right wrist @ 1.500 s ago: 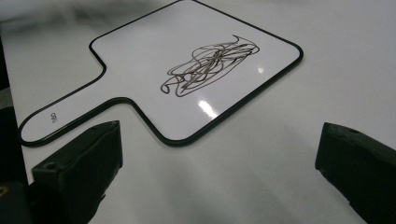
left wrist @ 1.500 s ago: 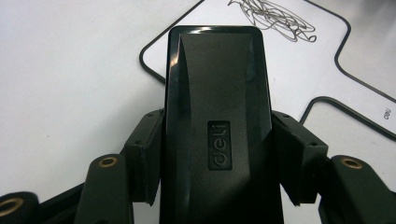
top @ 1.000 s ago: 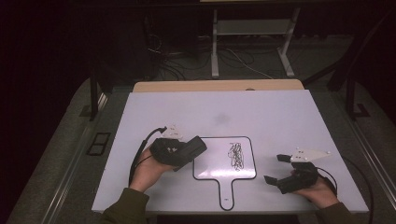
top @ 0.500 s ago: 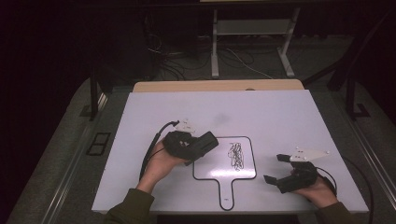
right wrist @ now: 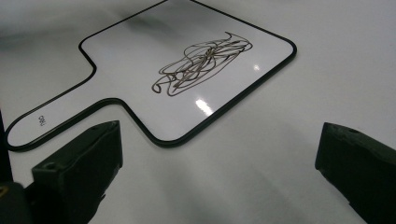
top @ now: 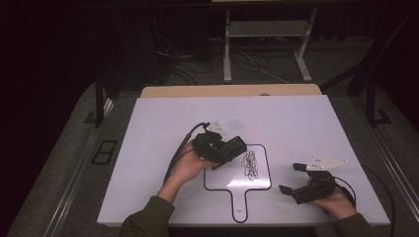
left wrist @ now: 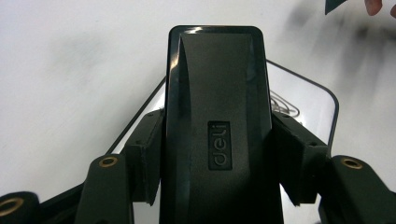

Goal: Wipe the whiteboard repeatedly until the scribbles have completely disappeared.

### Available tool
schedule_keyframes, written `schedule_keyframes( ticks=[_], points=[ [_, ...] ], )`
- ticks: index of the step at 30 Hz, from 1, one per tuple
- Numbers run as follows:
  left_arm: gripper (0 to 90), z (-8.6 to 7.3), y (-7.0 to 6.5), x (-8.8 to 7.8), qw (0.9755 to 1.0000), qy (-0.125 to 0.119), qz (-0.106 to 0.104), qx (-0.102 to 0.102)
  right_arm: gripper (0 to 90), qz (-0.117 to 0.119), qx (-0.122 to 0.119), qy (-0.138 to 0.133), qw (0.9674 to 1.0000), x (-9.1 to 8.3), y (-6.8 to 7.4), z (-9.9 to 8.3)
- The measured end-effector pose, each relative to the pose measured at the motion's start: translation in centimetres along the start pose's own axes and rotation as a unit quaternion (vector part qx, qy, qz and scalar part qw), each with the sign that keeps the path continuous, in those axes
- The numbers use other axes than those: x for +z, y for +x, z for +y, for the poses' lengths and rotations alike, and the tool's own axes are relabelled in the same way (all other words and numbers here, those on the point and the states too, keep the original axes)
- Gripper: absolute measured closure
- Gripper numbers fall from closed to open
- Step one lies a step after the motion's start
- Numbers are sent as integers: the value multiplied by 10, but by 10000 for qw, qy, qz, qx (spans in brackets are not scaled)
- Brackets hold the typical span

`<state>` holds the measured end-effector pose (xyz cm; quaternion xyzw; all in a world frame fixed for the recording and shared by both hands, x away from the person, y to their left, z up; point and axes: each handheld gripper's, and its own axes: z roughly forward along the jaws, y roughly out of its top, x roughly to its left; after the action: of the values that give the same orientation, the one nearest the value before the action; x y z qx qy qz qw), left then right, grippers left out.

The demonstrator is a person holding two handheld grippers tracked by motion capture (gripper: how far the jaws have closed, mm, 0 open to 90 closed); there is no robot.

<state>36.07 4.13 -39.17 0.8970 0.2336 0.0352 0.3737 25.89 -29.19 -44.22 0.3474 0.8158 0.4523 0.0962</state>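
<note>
1. The left gripper point(top: 228, 149) is clamping a black eraser point(left wrist: 218, 126) between its jaws, which are pressing on its two long sides (the embossed label is facing up), so the flat underside is staying free to wipe.
2. The eraser point(top: 230, 148) is hanging over the left edge of the small whiteboard point(top: 262, 177), just beside the scribble point(top: 250, 165); held this way, it looks set for a sweep across the ink.
3. The whiteboard is lying flat near the front edge of the table point(top: 148, 148), its handle pointing toward the person, which is keeping the drawn area within reach of both hands.
4. The right gripper point(top: 291, 178) is resting near the front right corner of the table, jaws standing apart with nothing between them; in the right gripper view it is facing the whiteboard point(right wrist: 140, 60) and the scribble point(right wrist: 201, 63), probably waiting to steady the whiteboard.
</note>
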Motion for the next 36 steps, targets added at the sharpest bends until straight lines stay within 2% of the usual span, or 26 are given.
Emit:
schedule_keyframes(
  ticks=[3,9,17,18,19,22,24,25,26,27,31,32,33,34,36],
  points=[
    [395,7,-3,11,9998,130,38,128,0,4,8,6,10000,0,0,0],
    [395,16,-4,22,9998,202,57,73,0,9,14,0,10000,0,-1,0],
    [395,31,-3,43,9990,351,123,240,0,4,59,-4,10000,-1,-1,-1],
    [395,32,-3,47,9993,307,106,164,0,5,63,-6,10000,-1,-1,-1],
    [395,35,-2,52,9990,384,79,216,0,4,62,-7,10000,-1,-1,-1],
    [395,39,-1,60,9989,387,83,234,0,0,79,-11,10000,-1,-2,-1],
    [395,40,0,62,9986,429,83,283,0,2,75,-12,10000,-1,-2,-1],
    [395,40,-1,65,9994,282,108,175,0,3,75,-10,10000,-1,-2,-1],
    [395,41,-1,66,9993,305,102,206,0,7,72,-9,10000,-1,-2,-1],
    [395,40,3,66,9977,517,76,438,0,10,69,-9,10000,-1,-2,-1],
    [395,38,2,72,9975,575,106,389,0,17,63,-8,10000,-1,-1,-1],
    [395,36,1,76,9979,559,121,303,0,17,57,-8,10000,-1,-1,-1],
    [395,36,1,76,9979,559,121,303,0,15,60,-6,10000,-1,-1,-1],
    [395,36,3,76,9964,695,115,474,0,12,58,-10,10000,-1,-1,-1],
    [395,36,1,78,9971,633,141,407,0,13,47,-6,10000,-1,-1,-1]
  ],
)
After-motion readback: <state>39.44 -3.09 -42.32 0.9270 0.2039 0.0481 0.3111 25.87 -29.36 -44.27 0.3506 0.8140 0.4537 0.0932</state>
